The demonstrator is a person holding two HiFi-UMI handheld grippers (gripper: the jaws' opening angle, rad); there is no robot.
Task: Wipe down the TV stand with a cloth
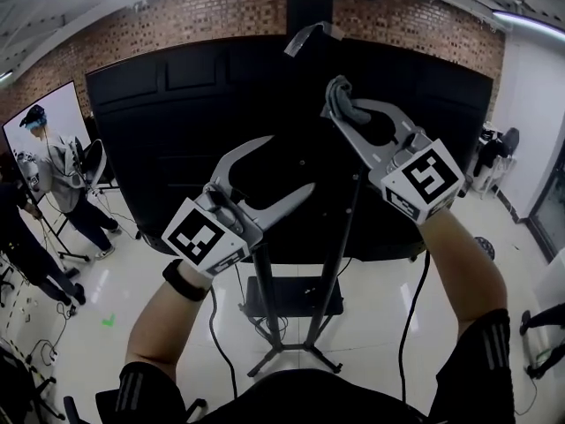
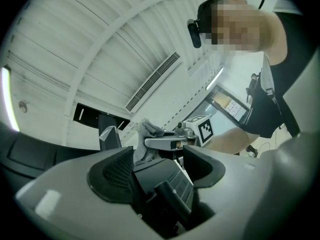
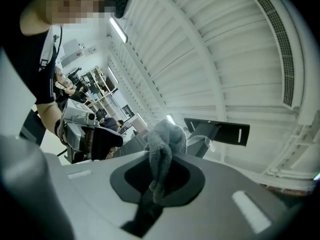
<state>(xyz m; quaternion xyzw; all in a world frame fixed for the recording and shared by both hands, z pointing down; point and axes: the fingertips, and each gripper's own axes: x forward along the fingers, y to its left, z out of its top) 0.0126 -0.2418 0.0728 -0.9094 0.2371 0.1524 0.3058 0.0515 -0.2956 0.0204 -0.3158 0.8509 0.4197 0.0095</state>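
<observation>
Up near the top of the black TV (image 1: 159, 148), the right tool (image 1: 342, 117) is clenched on a bunched grey cloth (image 1: 339, 91); whether the cloth touches the screen I cannot tell. The stand (image 1: 265, 299) lies well below it, so its wiping looks wholly to do. Both forearms are raised, the right higher. The left tool (image 1: 290, 163) is released and empty, angled toward the right one.

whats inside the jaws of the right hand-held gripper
A grey cloth is pinched in the right hand-held gripper, bunched above the tips. The clamped part lower down is covered by the jaws.
</observation>
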